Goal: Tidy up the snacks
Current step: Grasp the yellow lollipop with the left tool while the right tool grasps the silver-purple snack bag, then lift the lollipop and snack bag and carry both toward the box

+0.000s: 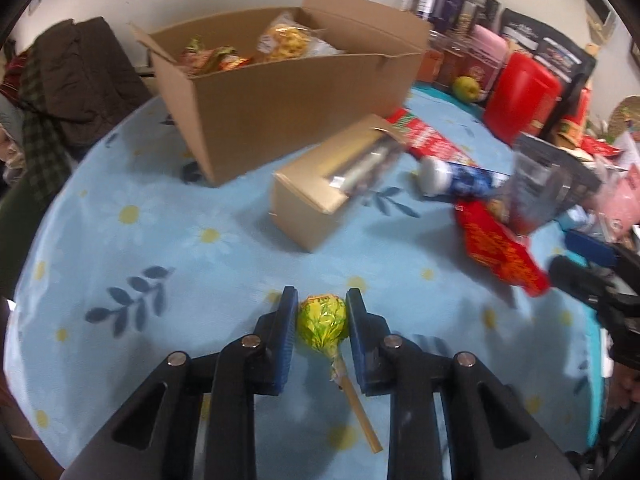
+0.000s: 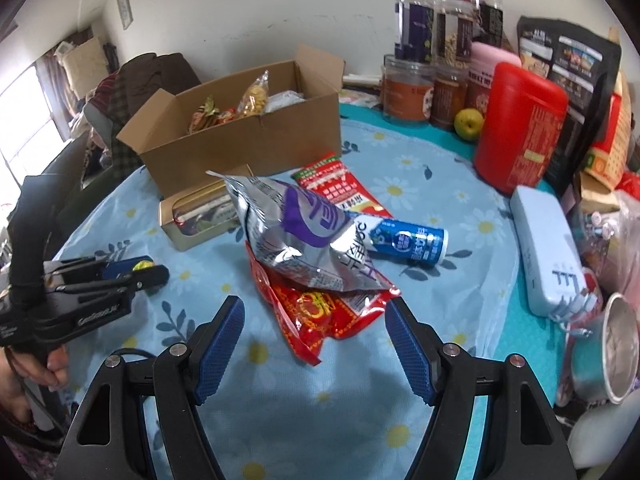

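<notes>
The left hand-held gripper (image 1: 322,322) has its two blue pads pressed on a lollipop (image 1: 322,320) in a yellow-green wrapper. The stick points back toward the camera, just above the worktop (image 1: 168,240), which has a light blue cloth with daisies on it.

The right hand-held gripper (image 2: 314,322) is wide apart and holds nothing. Just in front of it lies a red snack bag (image 2: 316,316). A silver and purple snack bag (image 2: 296,236) lies on top of the red one. Beside the silver bag, a blue bottle (image 2: 408,242) lies on its side. A flat red packet (image 2: 340,188) lies a bit farther back.

A small box (image 1: 320,188) with a clear window sits near the middle of the worktop. Behind it stands a big open cardboard box (image 1: 288,92) with some snack bags already inside.

At the far edge, by the wall, are a red tub (image 2: 520,128), a green apple (image 2: 468,124) and stacked jars (image 2: 436,60).
</notes>
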